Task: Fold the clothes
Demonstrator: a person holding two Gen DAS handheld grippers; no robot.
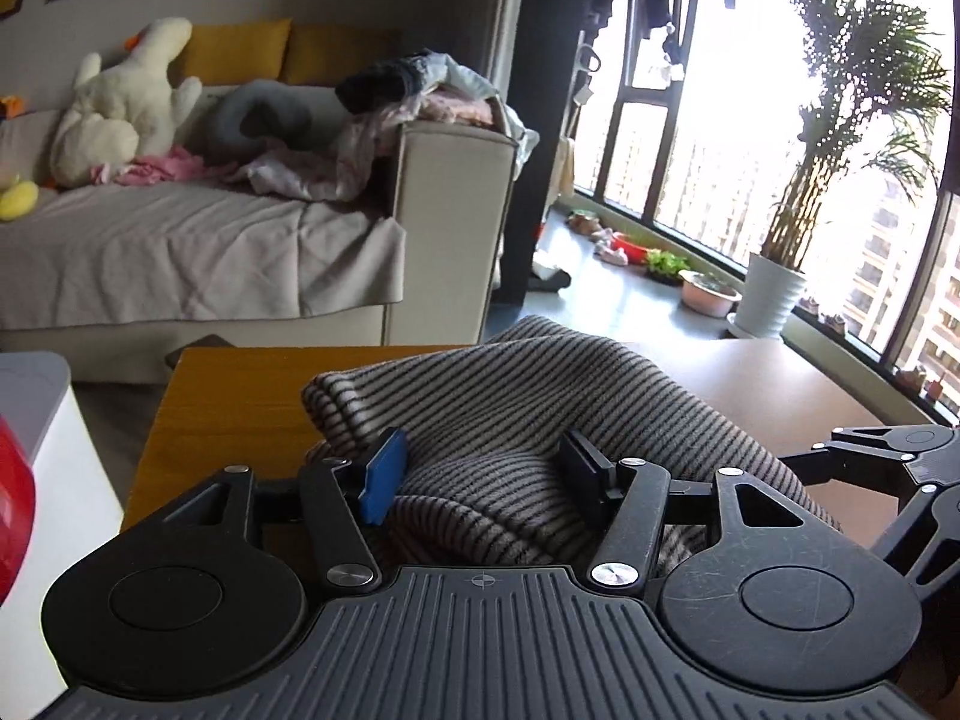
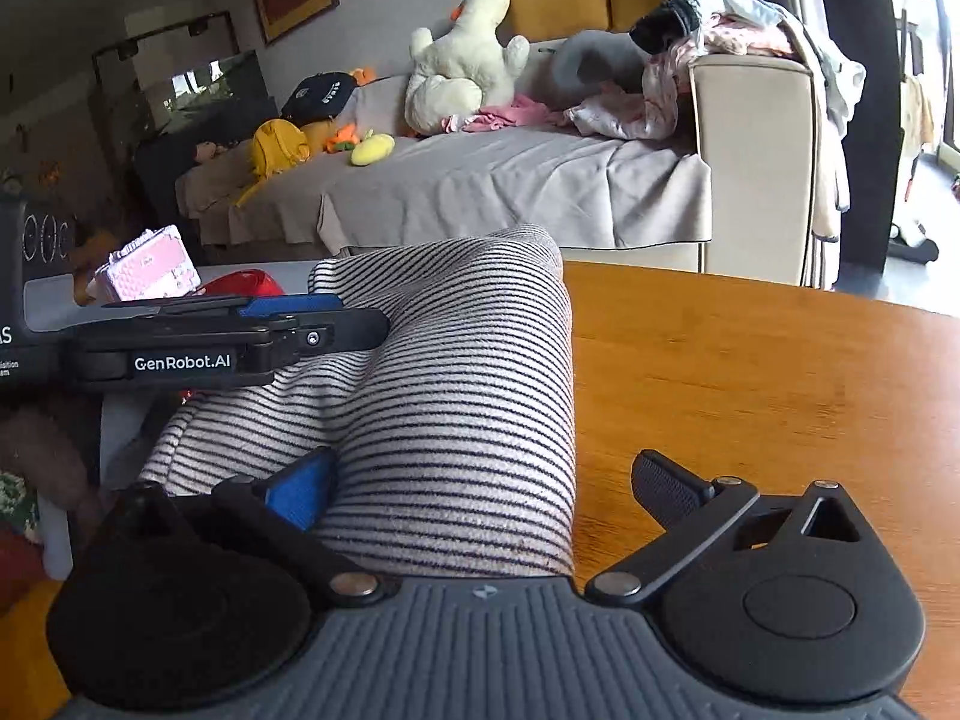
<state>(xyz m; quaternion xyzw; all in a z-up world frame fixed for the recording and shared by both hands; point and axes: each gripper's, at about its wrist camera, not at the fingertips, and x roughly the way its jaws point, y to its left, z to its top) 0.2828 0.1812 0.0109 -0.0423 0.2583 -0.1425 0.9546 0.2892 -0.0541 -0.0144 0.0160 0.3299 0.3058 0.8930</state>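
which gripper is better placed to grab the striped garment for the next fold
Probably left. The left gripper already has a bunched fold of the striped garment between its fingers. The right gripper stands wide open at the garment's edge, one finger over bare wooden table.

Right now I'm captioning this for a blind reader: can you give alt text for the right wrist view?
A striped garment lies folded on a wooden table, between the fingers of the open right gripper. The left gripper reaches in from the left; a sofa stands behind.
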